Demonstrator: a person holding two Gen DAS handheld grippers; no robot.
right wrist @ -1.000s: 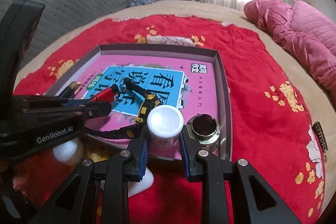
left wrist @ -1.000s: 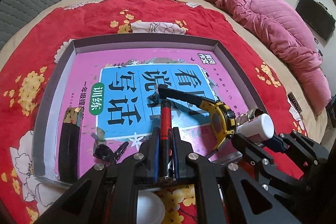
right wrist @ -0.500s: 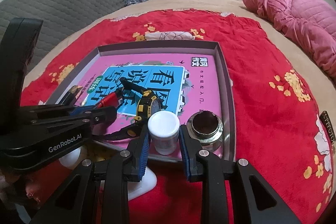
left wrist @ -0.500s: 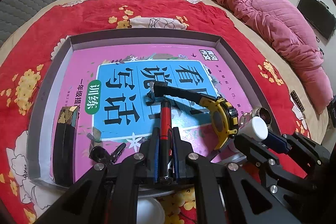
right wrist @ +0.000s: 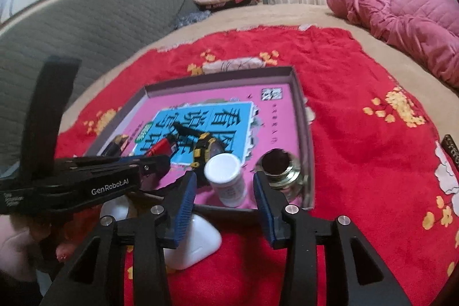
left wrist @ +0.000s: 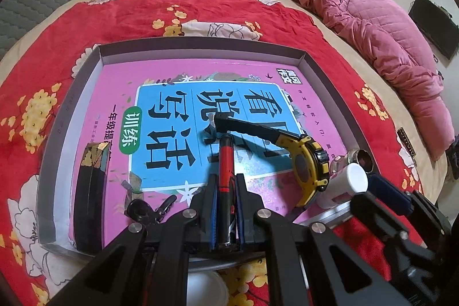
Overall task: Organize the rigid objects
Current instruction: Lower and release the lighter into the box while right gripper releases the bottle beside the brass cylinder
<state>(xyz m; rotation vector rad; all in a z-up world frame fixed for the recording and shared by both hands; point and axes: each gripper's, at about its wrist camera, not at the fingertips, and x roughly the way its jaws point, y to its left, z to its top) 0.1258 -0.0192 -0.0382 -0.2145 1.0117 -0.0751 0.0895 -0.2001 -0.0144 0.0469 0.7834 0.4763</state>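
A grey tray (left wrist: 71, 93) on the red blanket holds a pink and blue book (left wrist: 172, 116). My left gripper (left wrist: 226, 191) is shut on a red and black pen (left wrist: 225, 162), held over the tray's near edge. My right gripper (right wrist: 225, 185) is open, its jaws wide on either side of a white bottle (right wrist: 226, 179) that stands in the tray's near right corner. The bottle also shows in the left wrist view (left wrist: 344, 185). A yellow and black watch (left wrist: 307, 162) lies on the book. A glass jar (right wrist: 281, 168) stands beside the bottle.
A black case (left wrist: 91, 191) and keys (left wrist: 146, 210) lie at the tray's near left. A white triangular object (right wrist: 198, 243) and a white round object (left wrist: 203, 288) lie on the blanket before the tray. A pink quilt (left wrist: 373, 27) is at the right.
My right gripper has opened and let go of the white bottle, which now stands in the tray, and has drawn back a little. My left gripper still holds the pen.
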